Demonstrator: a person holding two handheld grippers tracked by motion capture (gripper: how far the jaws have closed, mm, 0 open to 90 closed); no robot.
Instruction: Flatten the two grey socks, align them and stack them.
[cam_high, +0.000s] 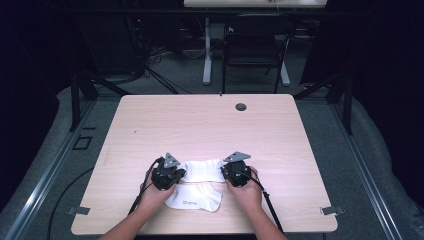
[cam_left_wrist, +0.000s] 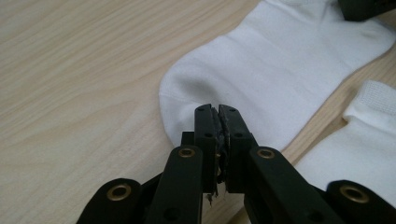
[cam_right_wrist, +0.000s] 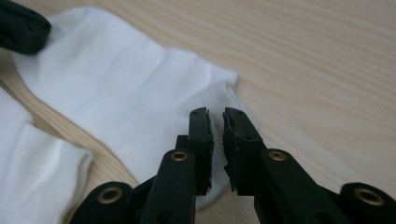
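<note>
Socks, two white ones, near front edge of wooden table (cam_high: 210, 125). Far sock (cam_high: 202, 170) lies crosswise between the two grippers; near sock (cam_high: 195, 197) just in front of it, narrow strip of wood between them in the gripper views.

Left gripper (cam_high: 167, 176), held in left hand (cam_high: 152, 192), sits at left end of far sock (cam_left_wrist: 280, 79). In left gripper view its tips (cam_left_wrist: 217, 114) are pressed together over the sock's rounded edge; can't tell if any fabric is pinched. Near sock (cam_left_wrist: 369, 144) at right of that view.

Right gripper (cam_high: 235, 172), in right hand (cam_high: 247, 190), at right end of far sock (cam_right_wrist: 121, 102). Right gripper view: tips (cam_right_wrist: 216, 119) a narrow gap apart, low over the sock's end, nothing held. Near sock (cam_right_wrist: 32, 182) blurred at lower left.

Behind table: chair (cam_high: 252, 45), cables on floor.
</note>
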